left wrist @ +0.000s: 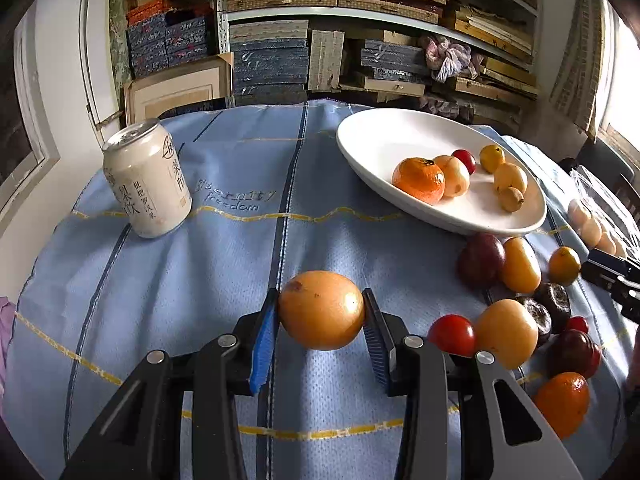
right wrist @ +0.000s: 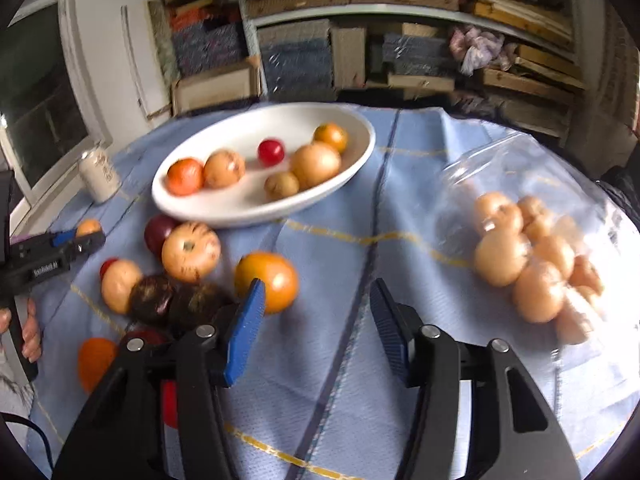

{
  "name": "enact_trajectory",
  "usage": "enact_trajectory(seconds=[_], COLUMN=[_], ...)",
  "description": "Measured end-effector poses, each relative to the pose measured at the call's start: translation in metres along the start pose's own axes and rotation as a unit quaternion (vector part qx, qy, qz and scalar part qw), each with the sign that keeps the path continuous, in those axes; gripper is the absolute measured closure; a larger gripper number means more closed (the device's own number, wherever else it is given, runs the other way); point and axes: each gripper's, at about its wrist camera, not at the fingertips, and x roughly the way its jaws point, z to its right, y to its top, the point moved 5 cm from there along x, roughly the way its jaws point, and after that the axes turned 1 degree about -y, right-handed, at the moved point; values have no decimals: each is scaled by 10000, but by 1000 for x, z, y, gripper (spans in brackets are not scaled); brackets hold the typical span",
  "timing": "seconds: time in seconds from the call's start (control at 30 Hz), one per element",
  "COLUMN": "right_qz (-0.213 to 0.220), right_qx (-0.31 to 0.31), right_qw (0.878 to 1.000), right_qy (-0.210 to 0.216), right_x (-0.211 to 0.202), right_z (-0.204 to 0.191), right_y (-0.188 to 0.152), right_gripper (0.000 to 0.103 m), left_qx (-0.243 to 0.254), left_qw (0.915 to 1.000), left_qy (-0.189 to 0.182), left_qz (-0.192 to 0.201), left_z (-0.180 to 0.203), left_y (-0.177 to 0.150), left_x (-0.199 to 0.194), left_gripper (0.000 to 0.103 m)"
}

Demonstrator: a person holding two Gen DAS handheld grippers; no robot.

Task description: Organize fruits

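Between our left gripper's point(left wrist: 321, 316) blue-padded jaws we hold a round yellow-orange fruit point(left wrist: 321, 310) above the pale blue tablecloth point(left wrist: 224, 264), stitched "freedom". Our right gripper point(right wrist: 316, 304) gapes wide over bare cloth between the loose fruit pile point(right wrist: 188, 252) and a clear plastic bag of fruit point(right wrist: 536, 256). Beyond, the white oval plate point(left wrist: 384, 140) has room at its far end; the cream drink can point(left wrist: 146, 180) bears Chinese characters.

Orange-yellow fruit point(left wrist: 321, 310) pinched aloft, six fruits in white plate point(left wrist: 372, 140), others loose beside.
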Motion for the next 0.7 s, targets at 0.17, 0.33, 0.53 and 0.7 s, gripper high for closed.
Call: enact_trajectory(seconds=[0.17,0.33,0.53,0.7], right_qz=[74,143,-238,-460], right_qx=[-93,-178,264,552], right_qw=[9998,9994,9979,9948], right_qy=[157,269,545,726], right_x=[0,2,26,36], right_z=[-11,-26,-19,-12], right_y=[0,6,11,8], right_gripper=[47,47,50,61], left_qx=[97,153,82,73], left_qw=[9999,9998,9998,9998], left_qy=[-31,-57,-102,-107], left_qz=[-61,-94,-136,-150], left_z=[6,12,11,11], left_y=[-4,-5,-7,-8], left_x=[3,4,6,6], left_gripper=[62,62,62,62])
